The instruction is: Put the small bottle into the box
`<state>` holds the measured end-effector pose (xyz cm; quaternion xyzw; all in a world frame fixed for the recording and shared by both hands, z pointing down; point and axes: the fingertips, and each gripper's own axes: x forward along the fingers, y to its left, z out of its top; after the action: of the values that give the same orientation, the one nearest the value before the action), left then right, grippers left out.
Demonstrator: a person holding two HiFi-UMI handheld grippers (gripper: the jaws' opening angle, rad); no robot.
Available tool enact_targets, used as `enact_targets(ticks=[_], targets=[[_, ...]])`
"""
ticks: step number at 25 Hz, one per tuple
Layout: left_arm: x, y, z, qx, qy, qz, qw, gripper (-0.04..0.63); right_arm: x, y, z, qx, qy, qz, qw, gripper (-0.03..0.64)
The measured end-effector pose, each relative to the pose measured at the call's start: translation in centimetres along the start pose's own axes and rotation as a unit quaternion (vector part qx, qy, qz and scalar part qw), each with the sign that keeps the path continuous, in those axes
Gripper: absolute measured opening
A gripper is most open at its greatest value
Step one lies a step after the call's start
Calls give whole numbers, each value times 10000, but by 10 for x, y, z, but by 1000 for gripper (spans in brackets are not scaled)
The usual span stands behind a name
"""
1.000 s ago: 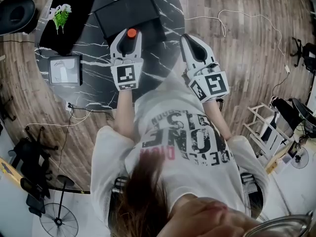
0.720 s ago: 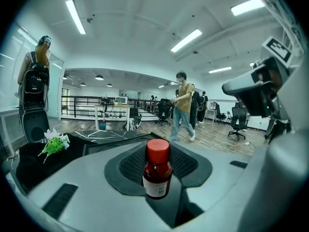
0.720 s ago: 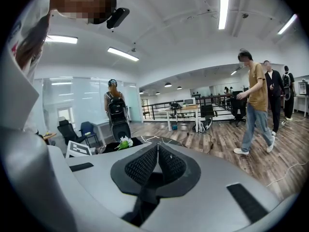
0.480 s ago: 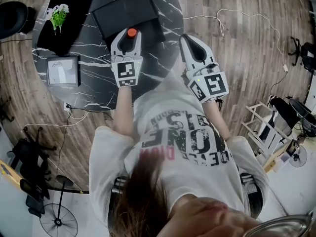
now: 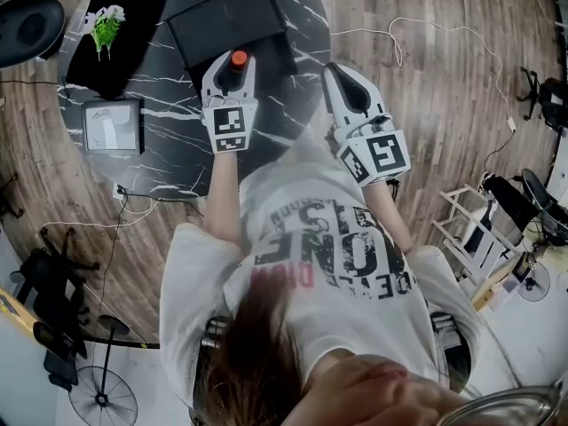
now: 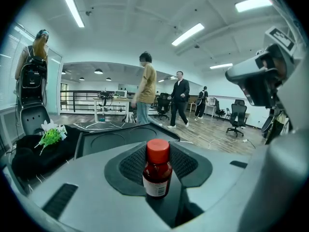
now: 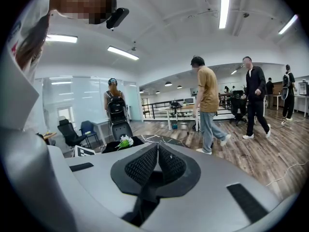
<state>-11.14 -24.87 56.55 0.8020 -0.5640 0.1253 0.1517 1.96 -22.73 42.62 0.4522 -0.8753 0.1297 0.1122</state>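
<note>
A small dark bottle point(image 6: 157, 174) with a red cap point(image 5: 238, 59) and a white label stands upright between the pads of my left gripper point(image 5: 230, 64), which is shut on it. The gripper holds it just short of the near edge of the open black box point(image 5: 229, 23) on the dark marble table point(image 5: 169, 158). In the left gripper view the box point(image 6: 118, 140) shows round recesses straight ahead, beyond the bottle. My right gripper point(image 5: 340, 71) hovers at the table's right edge, shut, with its pads point(image 7: 166, 164) touching and nothing between them.
A black cloth with a green and white flower sprig point(image 5: 106, 27) lies at the table's far left. A small grey framed box point(image 5: 114, 127) sits near its left edge. Cables point(image 5: 417, 34) run over the wooden floor. People point(image 6: 144, 88) walk in the room behind.
My left gripper has sunk slightly toward the table with the bottle still in it. The right gripper has kept still.
</note>
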Motion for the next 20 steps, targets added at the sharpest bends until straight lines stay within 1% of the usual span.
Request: enact_targets(ticks=[20], targets=[[8, -2, -11, 122, 221, -132, 9996, 141, -4, 2, 2, -92, -21, -15, 10000, 8]])
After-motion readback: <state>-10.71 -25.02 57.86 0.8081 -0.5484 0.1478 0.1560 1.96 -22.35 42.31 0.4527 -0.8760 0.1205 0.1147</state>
